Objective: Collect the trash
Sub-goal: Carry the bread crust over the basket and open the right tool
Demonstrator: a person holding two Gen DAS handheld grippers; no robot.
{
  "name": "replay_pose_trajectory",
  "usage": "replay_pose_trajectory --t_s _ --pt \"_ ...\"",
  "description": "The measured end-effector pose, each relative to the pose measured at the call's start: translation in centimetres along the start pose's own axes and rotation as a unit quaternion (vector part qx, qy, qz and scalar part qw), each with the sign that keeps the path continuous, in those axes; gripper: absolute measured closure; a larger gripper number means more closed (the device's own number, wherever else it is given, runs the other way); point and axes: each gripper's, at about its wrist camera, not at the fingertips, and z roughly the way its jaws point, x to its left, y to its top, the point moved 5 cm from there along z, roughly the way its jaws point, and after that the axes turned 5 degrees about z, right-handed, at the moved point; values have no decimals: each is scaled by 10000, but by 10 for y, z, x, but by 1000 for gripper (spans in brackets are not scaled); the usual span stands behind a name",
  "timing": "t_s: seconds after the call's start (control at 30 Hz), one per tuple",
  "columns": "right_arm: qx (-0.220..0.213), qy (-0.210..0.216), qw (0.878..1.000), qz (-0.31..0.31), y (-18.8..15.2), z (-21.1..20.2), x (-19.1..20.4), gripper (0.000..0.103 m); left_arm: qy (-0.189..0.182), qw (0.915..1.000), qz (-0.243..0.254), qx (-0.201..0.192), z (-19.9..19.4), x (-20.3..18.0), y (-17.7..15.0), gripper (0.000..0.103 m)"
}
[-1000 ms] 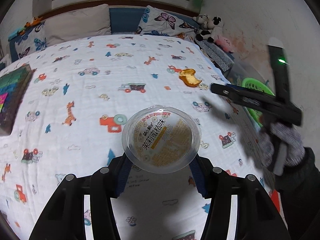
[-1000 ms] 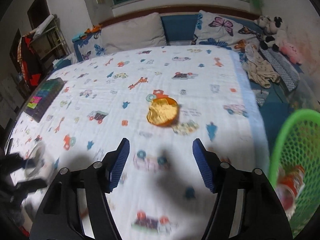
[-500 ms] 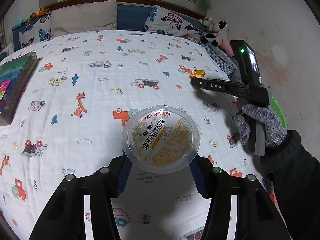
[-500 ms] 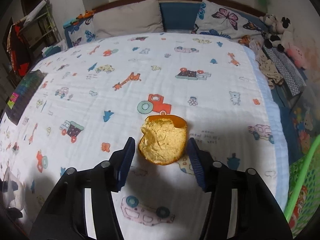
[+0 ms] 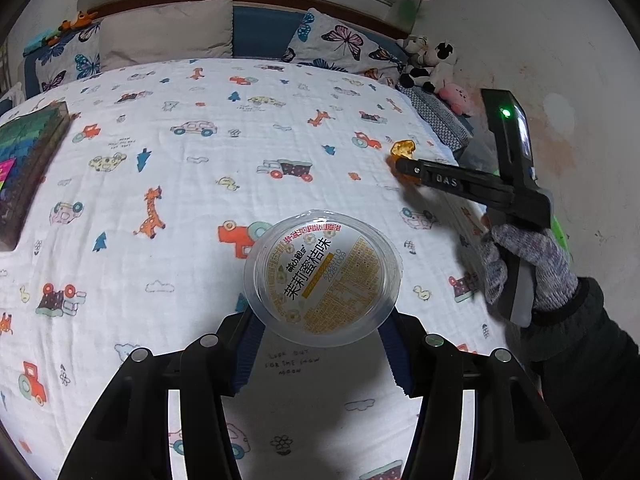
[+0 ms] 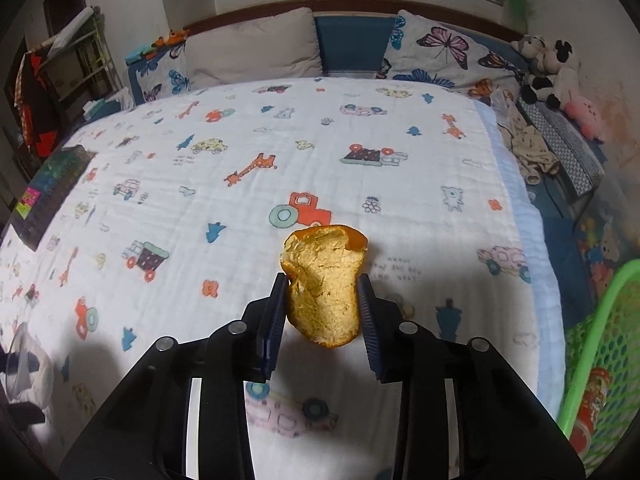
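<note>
My left gripper (image 5: 320, 340) is shut on a clear plastic fruit cup (image 5: 322, 278) with an orange printed lid, held above the bed. My right gripper (image 6: 322, 312) is shut on an orange peel (image 6: 324, 280), its blue pads pressing both sides just above the sheet. In the left wrist view the right gripper (image 5: 404, 166) reaches over the bed's right side with the peel (image 5: 403, 148) at its tip. The cup shows dimly at the far left of the right wrist view (image 6: 20, 356).
The bed has a white cartoon-print sheet (image 6: 280, 140). A green mesh basket (image 6: 600, 340) holding a red wrapper stands on the floor at the right. Pillows (image 6: 252, 48) and plush toys (image 6: 548, 64) line the head. A dark box (image 5: 24, 160) lies at the bed's left edge.
My right gripper moved forward to the orange peel, closed on it and has it between the pads. My left gripper kept hold of the cup and shifted slightly.
</note>
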Motion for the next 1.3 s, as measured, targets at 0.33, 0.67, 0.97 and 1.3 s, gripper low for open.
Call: replay_pose_trajectory --t_s 0.33,0.67,0.97,1.3 --pt "-391 28 9979 511 -23 -69 -37 69 -276 9990 344 23 9 -40 14 50" --pt "-608 -796 9893 1058 -67 -139 -132 69 -771 9936 801 216 36 -111 29 50" --pt "-510 -1478 9732 1687 -112 -170 -217 66 -1096 9855 1249 333 57 -181 50 50" --pt "-499 -1713 9643 1956 -139 -185 -250 59 -1253 9751 1776 446 83 -251 74 50"
